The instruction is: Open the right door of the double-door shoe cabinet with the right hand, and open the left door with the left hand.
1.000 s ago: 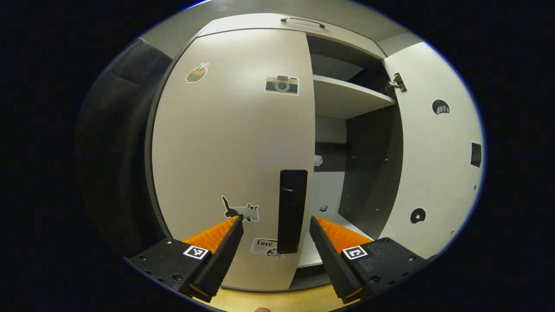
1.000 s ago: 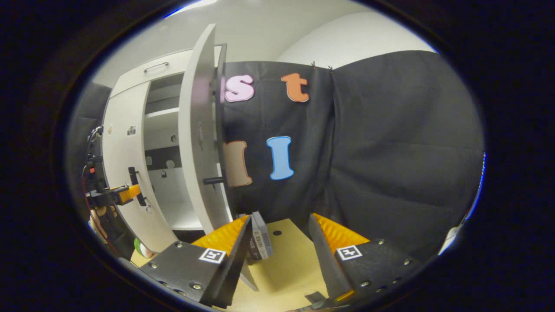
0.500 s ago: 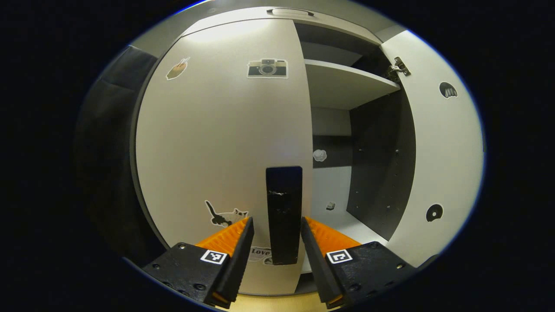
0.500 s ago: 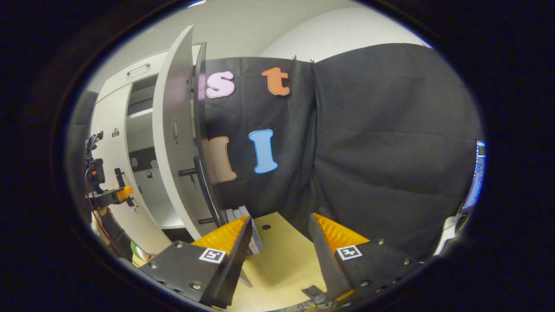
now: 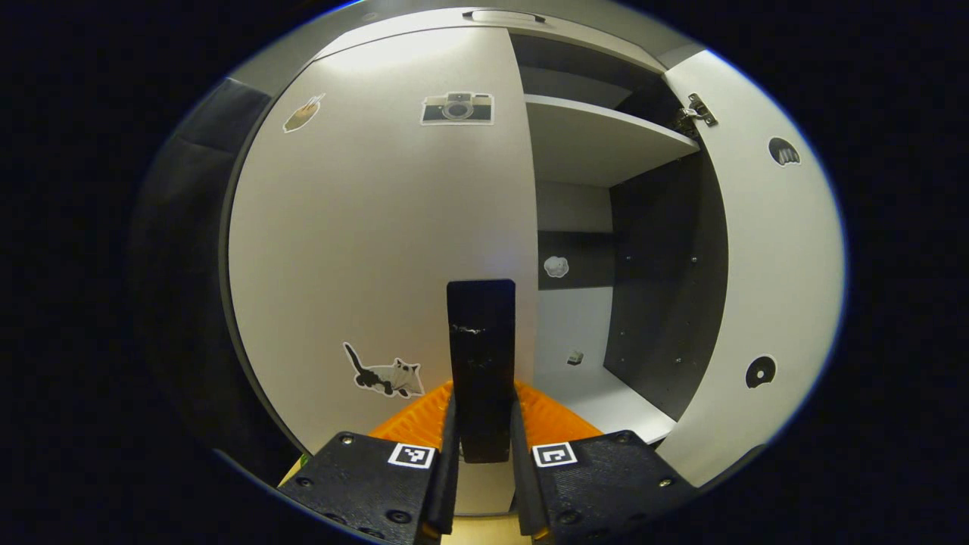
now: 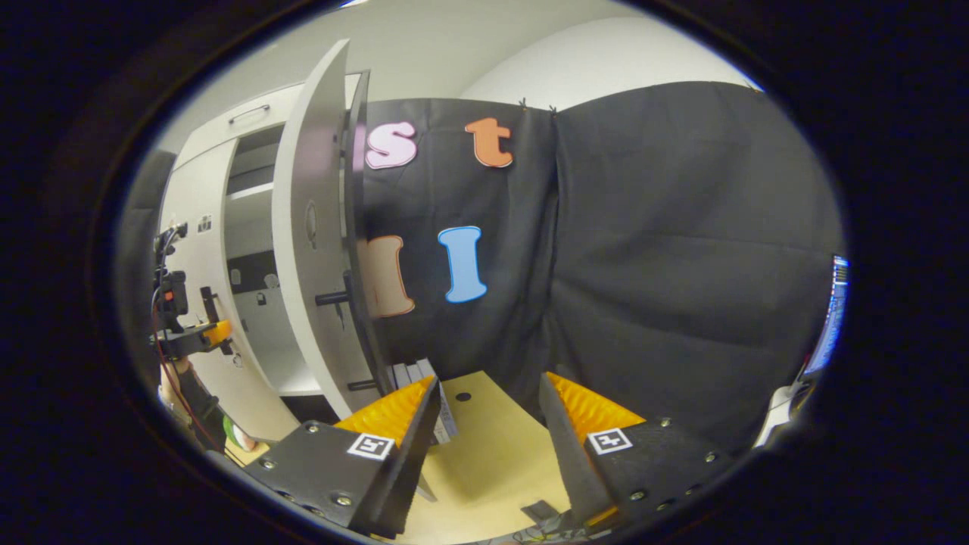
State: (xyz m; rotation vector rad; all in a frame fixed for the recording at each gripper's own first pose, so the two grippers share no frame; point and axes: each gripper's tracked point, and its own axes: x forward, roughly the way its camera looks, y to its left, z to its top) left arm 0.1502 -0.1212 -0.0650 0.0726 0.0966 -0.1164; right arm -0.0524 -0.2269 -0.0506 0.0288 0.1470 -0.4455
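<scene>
Right door [image 5: 764,250] of the shoe cabinet [image 5: 598,144] stands swung wide, right gripper [image 6: 484,412] idle with fingers apart over the desk [image 6: 484,454]; left door [image 5: 378,227] remains closed, left gripper [image 5: 482,431] fingers clamped on its handle [image 5: 481,348], pull outstanding.

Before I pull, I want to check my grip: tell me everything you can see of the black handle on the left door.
The black handle is a flat, upright bar, matte with a few pale scuffs. It sits near the closed left door's right edge, beside the open compartment. The left claw has closed around its lower part, a finger pressing on each side. In the right gripper view it appears small and far off, with that claw at it.
</scene>
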